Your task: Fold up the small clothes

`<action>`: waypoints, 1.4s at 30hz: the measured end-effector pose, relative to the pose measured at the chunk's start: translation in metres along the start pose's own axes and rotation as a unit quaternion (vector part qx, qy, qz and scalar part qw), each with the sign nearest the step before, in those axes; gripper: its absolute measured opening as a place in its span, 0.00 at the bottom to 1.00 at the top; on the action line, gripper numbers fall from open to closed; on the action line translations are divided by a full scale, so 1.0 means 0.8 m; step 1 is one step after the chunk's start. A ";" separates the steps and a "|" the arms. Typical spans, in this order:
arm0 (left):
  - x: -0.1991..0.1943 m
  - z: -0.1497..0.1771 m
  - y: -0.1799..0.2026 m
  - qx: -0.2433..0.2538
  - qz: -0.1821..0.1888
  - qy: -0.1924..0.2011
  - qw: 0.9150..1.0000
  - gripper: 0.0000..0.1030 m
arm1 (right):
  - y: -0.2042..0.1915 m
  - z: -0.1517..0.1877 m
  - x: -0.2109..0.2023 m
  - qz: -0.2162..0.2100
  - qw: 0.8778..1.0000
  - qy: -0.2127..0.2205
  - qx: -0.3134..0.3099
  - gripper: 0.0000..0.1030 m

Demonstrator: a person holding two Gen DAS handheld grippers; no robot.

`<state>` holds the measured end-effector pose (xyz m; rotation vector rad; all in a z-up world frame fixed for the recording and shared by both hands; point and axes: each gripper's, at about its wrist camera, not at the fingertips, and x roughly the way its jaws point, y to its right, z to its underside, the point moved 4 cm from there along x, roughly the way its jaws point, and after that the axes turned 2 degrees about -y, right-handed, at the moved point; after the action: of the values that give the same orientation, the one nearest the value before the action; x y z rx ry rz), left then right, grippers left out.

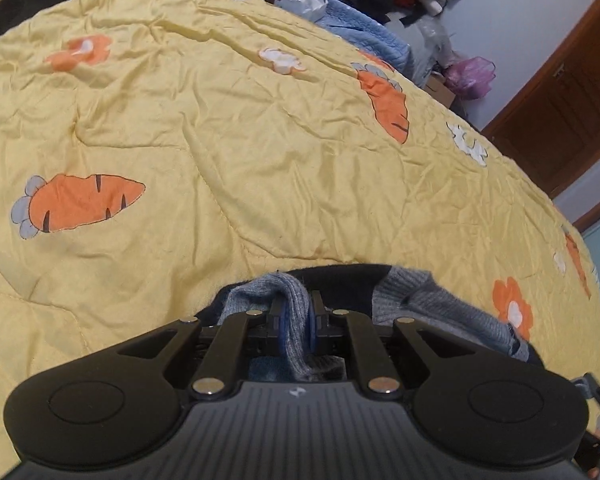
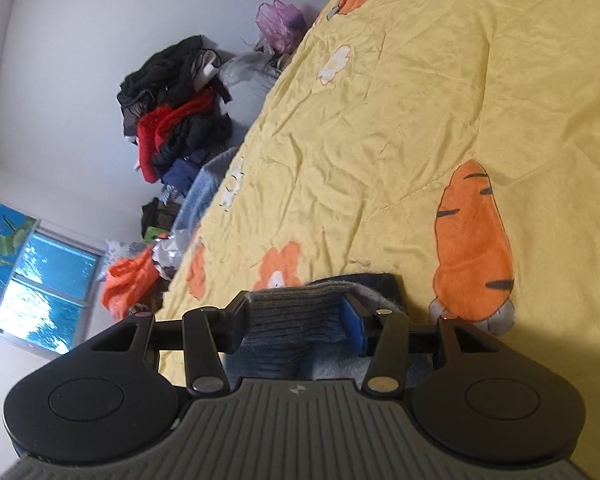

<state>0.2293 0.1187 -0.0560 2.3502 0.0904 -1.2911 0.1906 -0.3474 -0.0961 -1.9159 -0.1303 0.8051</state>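
A wrinkled yellow quilt point(image 1: 228, 152) printed with orange carrots point(image 1: 80, 206) and flowers covers the bed. Beyond the quilt's far edge lie a blue blanket point(image 1: 364, 36), a heap of dark and red clothes point(image 2: 176, 120) and a purple plastic bag point(image 2: 280, 24) against the white wall. A brown wooden door point(image 1: 560, 100) stands off the quilt's right side, and a window point(image 2: 40, 280) shows past the clothes heap.

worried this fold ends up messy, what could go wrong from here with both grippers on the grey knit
The left gripper pinches only a thin bunched strip of the grey knit garment, so it may slip out or twist. The right gripper has fabric between wider-set jaws; whether it is clamped is unclear, so that side may drop. The wrinkled yellow quilt could leave the fold uneven.
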 end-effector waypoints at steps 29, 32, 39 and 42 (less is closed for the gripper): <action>-0.062 0.001 0.020 0.160 -0.045 0.095 0.982 0.69 | -0.062 0.034 0.010 0.108 0.970 0.007 -0.216 0.74; -0.058 0.026 0.041 0.251 -0.031 0.088 0.963 0.69 | -0.096 0.062 0.004 0.097 0.955 -0.001 -0.282 0.79; -0.012 0.067 0.066 0.369 -0.091 0.067 0.923 0.69 | -0.148 0.132 0.022 0.048 0.928 -0.083 -0.360 0.87; -0.002 0.033 0.053 0.309 -0.133 0.083 0.938 0.69 | -0.157 0.152 0.025 0.067 0.914 -0.086 -0.391 0.87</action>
<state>0.2187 0.0700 -0.0515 3.0729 0.0606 -1.3889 0.1664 -0.1850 -0.0329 -2.6173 -0.4958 1.1250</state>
